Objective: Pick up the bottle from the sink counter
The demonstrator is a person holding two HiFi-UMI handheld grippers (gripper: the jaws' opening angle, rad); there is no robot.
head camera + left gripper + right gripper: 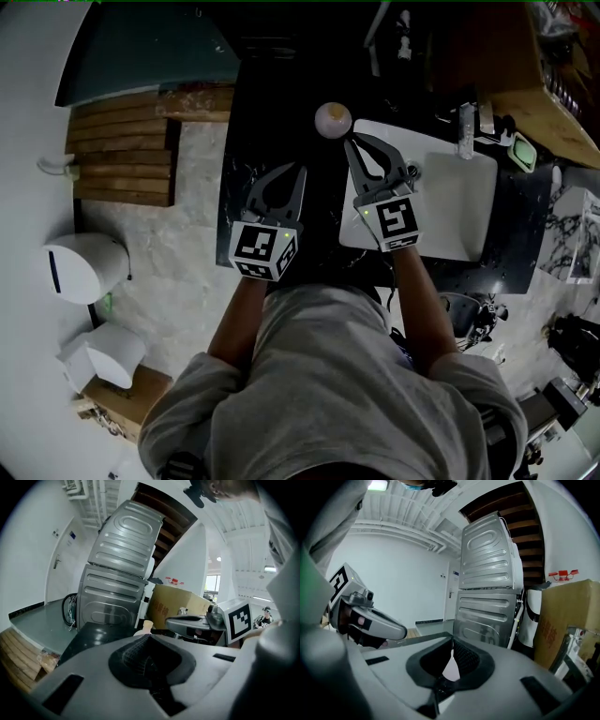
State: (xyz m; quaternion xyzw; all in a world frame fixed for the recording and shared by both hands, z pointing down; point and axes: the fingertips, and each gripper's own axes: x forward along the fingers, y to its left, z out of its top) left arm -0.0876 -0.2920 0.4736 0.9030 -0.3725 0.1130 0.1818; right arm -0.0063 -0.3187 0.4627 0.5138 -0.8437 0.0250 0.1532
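Left tongs [298,172] and right tongs [349,141], both closed and empty, hover over the dark worktop [272,122]. The bottle [333,118] stands on it beside the white sink [459,206], just beyond the right tongs' tips and apart from them.

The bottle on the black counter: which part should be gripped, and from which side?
Probably the round body, below the narrow top: the bottle stands upright on the counter, so level fingers can close across it. Come from the person's side; the right gripper points at it from there.
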